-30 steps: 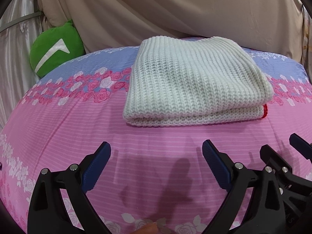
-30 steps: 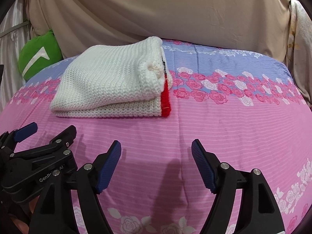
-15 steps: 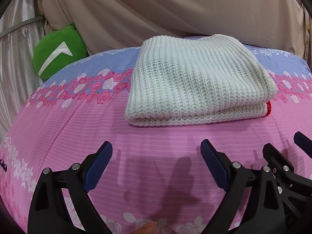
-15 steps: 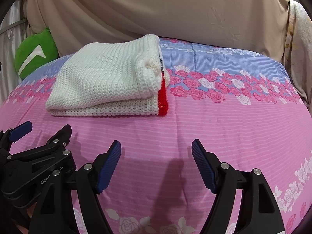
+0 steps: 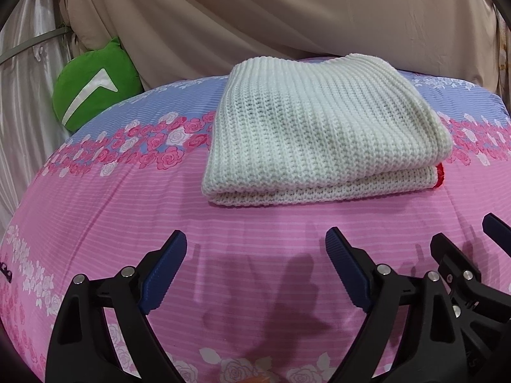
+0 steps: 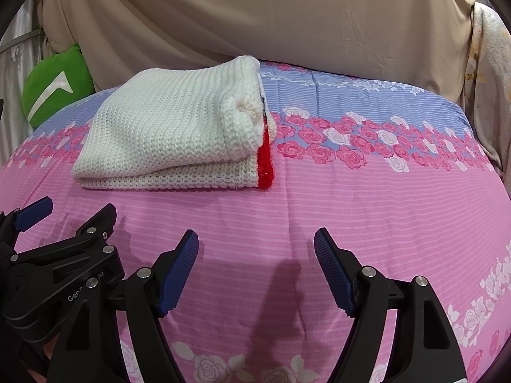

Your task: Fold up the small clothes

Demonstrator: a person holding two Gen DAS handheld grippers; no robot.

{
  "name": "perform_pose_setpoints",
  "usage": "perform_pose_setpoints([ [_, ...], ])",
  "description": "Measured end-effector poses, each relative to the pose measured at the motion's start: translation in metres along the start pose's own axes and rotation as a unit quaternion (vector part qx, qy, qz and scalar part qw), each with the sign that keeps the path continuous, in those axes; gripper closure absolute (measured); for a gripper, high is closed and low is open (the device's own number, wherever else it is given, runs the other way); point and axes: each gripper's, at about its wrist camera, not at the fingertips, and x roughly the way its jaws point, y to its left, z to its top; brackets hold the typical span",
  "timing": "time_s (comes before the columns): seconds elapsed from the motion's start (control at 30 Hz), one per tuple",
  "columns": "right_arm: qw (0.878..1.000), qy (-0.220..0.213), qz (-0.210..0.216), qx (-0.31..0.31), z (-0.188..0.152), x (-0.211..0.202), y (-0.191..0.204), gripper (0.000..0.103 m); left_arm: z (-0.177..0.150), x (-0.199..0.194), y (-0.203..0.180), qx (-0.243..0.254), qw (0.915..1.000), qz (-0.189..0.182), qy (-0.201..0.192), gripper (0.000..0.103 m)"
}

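A white knitted garment (image 5: pixel 322 131) with a red edge lies folded in a flat stack on the pink flowered bed sheet (image 5: pixel 127 210). It also shows in the right wrist view (image 6: pixel 179 131), up and to the left, with its red edge (image 6: pixel 264 159) facing right. My left gripper (image 5: pixel 255 255) is open and empty, just in front of the garment and apart from it. My right gripper (image 6: pixel 255 252) is open and empty, in front and to the right of the garment. Each gripper shows at the edge of the other's view.
A green plush cushion (image 5: pixel 92 92) sits at the back left against a beige drape (image 5: pixel 287 16). The sheet has a band of roses (image 6: pixel 367 140) and a blue strip behind the garment. Bare sheet lies to the right of the garment.
Both grippers have drawn slightly back and lifted; the garment sits a little higher in both views. The garment itself has not moved. Both jaws stay open.
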Motion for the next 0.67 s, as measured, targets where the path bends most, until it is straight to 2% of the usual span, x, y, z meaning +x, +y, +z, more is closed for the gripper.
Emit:
perform_pose_setpoints([
  [0.43,1.000,-0.003,-0.001,0.004,-0.0008,-0.0014,-0.0005,0.030,-0.0006,-0.0040,-0.0011,-0.001,0.9999,0.011,-0.009,0.017],
  [0.5,1.000,-0.004,-0.005,0.001,-0.0009,-0.0017,0.0006,0.029,-0.0007,-0.0049,-0.0034,0.005,0.9999,0.011,-0.011,0.024],
  [0.67,1.000,-0.005,-0.008,-0.001,-0.0008,-0.0028,0.0024,0.029,-0.0002,-0.0041,-0.0032,0.002,0.9999,0.010,-0.007,0.024],
])
